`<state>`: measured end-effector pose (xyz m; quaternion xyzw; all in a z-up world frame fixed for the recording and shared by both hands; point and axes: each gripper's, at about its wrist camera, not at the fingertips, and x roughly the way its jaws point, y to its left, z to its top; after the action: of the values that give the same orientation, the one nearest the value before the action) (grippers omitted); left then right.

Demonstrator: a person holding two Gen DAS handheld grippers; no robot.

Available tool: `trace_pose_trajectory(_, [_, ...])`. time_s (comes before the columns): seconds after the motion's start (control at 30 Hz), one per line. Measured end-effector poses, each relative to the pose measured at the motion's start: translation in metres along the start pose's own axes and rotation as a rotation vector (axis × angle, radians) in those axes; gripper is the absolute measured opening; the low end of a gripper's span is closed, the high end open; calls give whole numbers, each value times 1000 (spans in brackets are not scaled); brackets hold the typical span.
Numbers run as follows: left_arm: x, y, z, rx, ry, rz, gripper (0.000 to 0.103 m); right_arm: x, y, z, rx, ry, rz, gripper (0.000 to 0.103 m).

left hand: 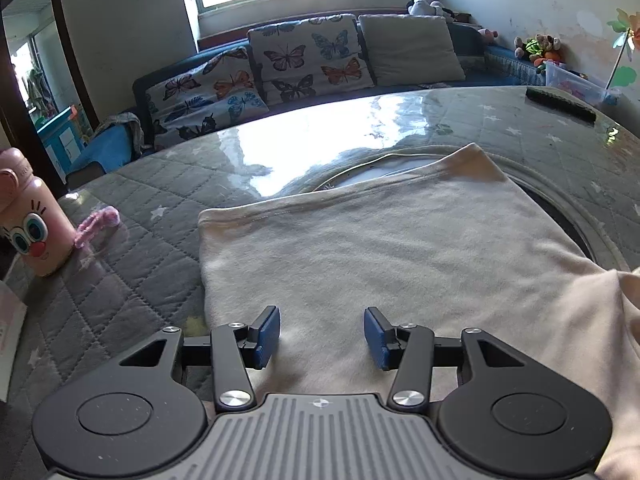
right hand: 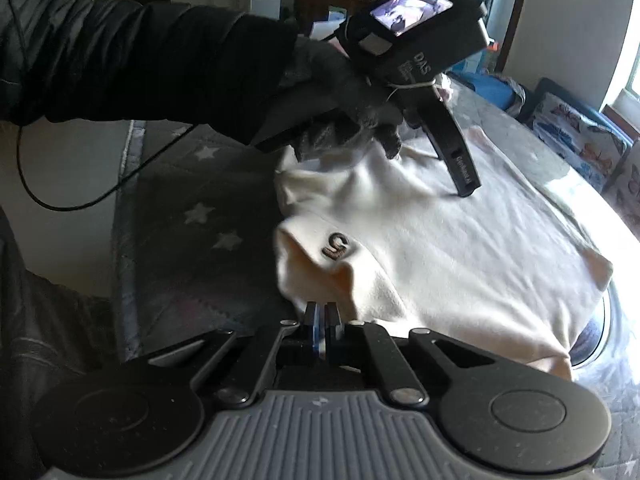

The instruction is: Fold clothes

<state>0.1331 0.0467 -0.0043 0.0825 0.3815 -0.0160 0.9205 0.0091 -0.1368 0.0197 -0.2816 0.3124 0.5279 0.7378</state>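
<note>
right wrist view: right gripper [right hand: 322,330] clamped on cream garment [right hand: 460,256] edge; left gripper [left hand: 322,338] apart, pads over garment on quilted desk [left hand: 132,264].

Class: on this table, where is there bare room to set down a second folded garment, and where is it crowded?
Free: the quilted cover between the pink bottle and the cream garment, and the glossy strip beyond it towards the sofa. Crowded: the garment's near edge, where both claws work.
</note>
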Motion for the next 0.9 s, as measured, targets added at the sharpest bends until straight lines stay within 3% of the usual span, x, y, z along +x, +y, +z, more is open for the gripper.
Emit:
trace_pose_trajectory(0.2, [-40, -4, -13, 35, -67, -17, 50, -25, -29, 10, 136, -87, -53, 8])
trace_pose_trajectory(0.4, [-71, -23, -45, 109, -94, -46, 51, -10, -57, 1, 266, -55, -133, 19])
trace_pose_trajectory(0.53, [-85, -31, -73, 131, -87, -65, 51, -3, -50, -9, 293, -35, -120, 29])
trace_pose_trajectory(0.63, [-90, -33, -93, 143, -69, -58, 51, -2, -37, -16, 287, -25, -122, 30])
trace_pose_trajectory(0.9, [-101, -13, -109, 75, -65, -18, 52, -11, -42, -14, 346, -62, -147, 36])
